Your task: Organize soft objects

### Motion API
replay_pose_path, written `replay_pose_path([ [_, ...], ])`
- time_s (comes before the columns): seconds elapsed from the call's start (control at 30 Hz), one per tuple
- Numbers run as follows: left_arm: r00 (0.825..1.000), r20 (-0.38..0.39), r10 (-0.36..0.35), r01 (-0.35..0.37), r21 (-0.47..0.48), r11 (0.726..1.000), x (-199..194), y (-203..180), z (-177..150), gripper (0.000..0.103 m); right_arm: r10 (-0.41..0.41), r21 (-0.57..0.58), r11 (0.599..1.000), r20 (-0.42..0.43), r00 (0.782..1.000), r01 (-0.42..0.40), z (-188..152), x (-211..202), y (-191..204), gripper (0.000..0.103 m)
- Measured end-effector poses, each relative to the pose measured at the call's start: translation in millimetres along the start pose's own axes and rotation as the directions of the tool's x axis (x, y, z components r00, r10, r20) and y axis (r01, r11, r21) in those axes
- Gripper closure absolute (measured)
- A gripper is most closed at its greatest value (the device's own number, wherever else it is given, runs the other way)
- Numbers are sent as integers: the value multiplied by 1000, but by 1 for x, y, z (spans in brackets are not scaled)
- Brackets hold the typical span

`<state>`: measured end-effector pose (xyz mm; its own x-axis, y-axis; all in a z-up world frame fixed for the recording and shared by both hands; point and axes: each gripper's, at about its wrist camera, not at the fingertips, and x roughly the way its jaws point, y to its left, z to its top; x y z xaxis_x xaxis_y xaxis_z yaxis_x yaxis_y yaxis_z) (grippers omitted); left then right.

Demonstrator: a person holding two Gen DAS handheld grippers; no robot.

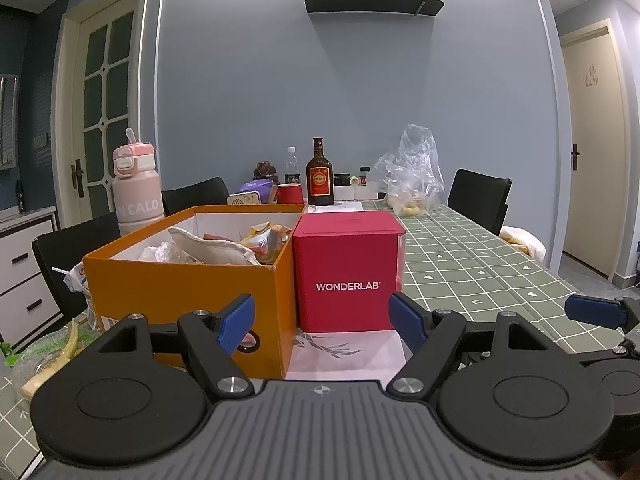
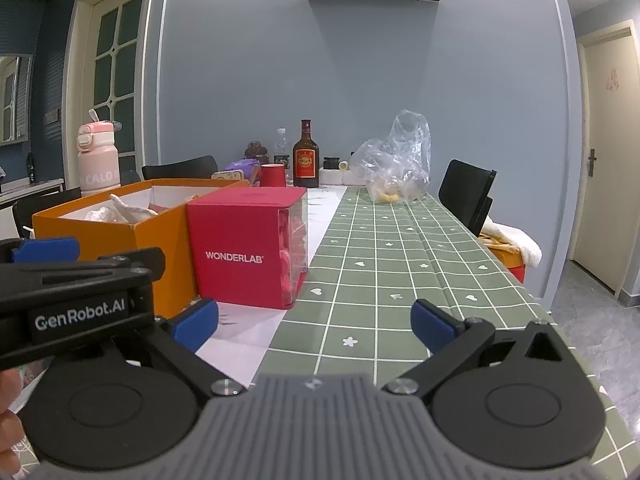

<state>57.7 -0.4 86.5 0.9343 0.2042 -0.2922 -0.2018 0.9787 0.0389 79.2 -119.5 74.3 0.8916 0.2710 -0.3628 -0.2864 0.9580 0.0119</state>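
Observation:
An open orange box [image 1: 192, 292] stands on the table and holds a beige cloth item [image 1: 212, 246], crumpled white material and colourful packets. It also shows in the right wrist view [image 2: 120, 236]. A red WONDERLAB box [image 1: 346, 272] stands against its right side, and shows in the right wrist view [image 2: 244, 248] too. My left gripper [image 1: 322, 320] is open and empty, low in front of both boxes. My right gripper [image 2: 314, 322] is open and empty over the green checked tablecloth [image 2: 400, 264], right of the red box. The left gripper's body [image 2: 76, 300] shows at the right wrist view's left.
A pink bottle [image 1: 138, 188], a brown bottle [image 1: 320, 176], a red cup [image 1: 290, 194] and a clear plastic bag [image 1: 412, 172] stand at the table's far end. Black chairs [image 1: 480, 196] flank the table. A glass bowl [image 1: 40, 360] sits at the near left.

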Motion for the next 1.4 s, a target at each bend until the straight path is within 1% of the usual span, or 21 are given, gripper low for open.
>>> replay_pose_path([
  [0.17,1000,-2,4,-4,3,1000,2,0,0,13,-7,-8,1000,-3,1000,7,0,0,1,3],
  [0.3,1000,1,8,-8,-1,1000,1,0,0,13,6,4,1000,-2,1000,-6,-1,1,-1,3],
  [0.73,1000,14,0,0,19,1000,-3,-5,-1,13,-3,16,1000,-12,1000,4,-2,4,-5,3],
  [1.4,1000,0,-9,9,11,1000,1,-4,-3,13,-15,13,1000,-22,1000,15,-3,6,-4,3],
])
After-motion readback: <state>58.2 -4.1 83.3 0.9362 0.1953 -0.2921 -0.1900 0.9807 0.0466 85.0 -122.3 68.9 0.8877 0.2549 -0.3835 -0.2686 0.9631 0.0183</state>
